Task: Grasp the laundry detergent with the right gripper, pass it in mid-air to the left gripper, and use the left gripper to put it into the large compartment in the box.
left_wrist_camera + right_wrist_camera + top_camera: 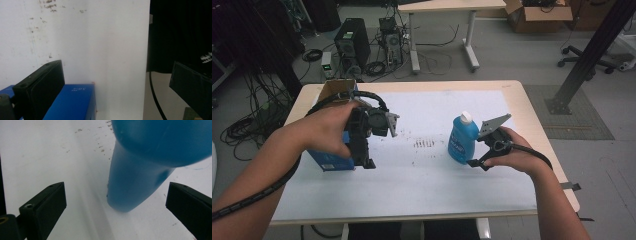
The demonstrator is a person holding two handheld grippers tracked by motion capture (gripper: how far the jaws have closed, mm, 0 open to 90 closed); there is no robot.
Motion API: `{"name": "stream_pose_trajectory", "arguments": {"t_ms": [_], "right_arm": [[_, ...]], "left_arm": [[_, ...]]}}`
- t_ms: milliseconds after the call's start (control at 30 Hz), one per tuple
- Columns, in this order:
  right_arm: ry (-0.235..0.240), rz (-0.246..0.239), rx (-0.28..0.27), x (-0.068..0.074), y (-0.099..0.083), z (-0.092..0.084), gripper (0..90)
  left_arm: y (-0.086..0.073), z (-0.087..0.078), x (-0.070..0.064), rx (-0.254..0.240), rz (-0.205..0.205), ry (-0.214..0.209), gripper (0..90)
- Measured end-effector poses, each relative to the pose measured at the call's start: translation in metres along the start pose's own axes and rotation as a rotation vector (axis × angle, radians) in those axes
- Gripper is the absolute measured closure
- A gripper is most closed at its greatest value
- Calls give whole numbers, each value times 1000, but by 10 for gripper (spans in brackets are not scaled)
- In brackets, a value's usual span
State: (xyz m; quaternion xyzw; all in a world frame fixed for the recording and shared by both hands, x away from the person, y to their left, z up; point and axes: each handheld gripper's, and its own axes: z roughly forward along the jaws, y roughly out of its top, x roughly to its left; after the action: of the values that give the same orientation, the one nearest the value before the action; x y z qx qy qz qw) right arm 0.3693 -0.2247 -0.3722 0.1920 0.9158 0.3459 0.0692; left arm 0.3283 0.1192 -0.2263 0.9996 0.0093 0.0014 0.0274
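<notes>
Right gripper [116,205] gapes wide — blue bottle [140,170] between, untouched.

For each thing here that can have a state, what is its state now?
blue bottle: upright on the table, white cap on, between the right gripper's open jaws, not clamped.
blue box: on the table, one jaw of the left gripper beside it.
cardboard box: flaps open.
left gripper: open.
right gripper: open.
</notes>
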Motion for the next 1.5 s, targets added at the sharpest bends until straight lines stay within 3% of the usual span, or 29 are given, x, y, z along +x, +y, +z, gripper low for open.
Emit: {"name": "stream_pose_trajectory", "arguments": {"t_ms": [500,667,933,1167,1500], "right_arm": [[-85,106,-139,-1,-8,12,22],[-99,115,-156,1,-10,19,21],[-141,169,-230,3,-11,23,12],[-169,202,-260,6,-15,31,13],[-235,238,-361,11,-12,35,9]], "left_arm": [[-3,4,2,7,-2,1,2],[-3,5,2,7,2,-4,2],[-3,7,2,6,4,-5,2],[-1,7,3,3,11,-2,2],[2,6,2,4,16,-2,2]]}}
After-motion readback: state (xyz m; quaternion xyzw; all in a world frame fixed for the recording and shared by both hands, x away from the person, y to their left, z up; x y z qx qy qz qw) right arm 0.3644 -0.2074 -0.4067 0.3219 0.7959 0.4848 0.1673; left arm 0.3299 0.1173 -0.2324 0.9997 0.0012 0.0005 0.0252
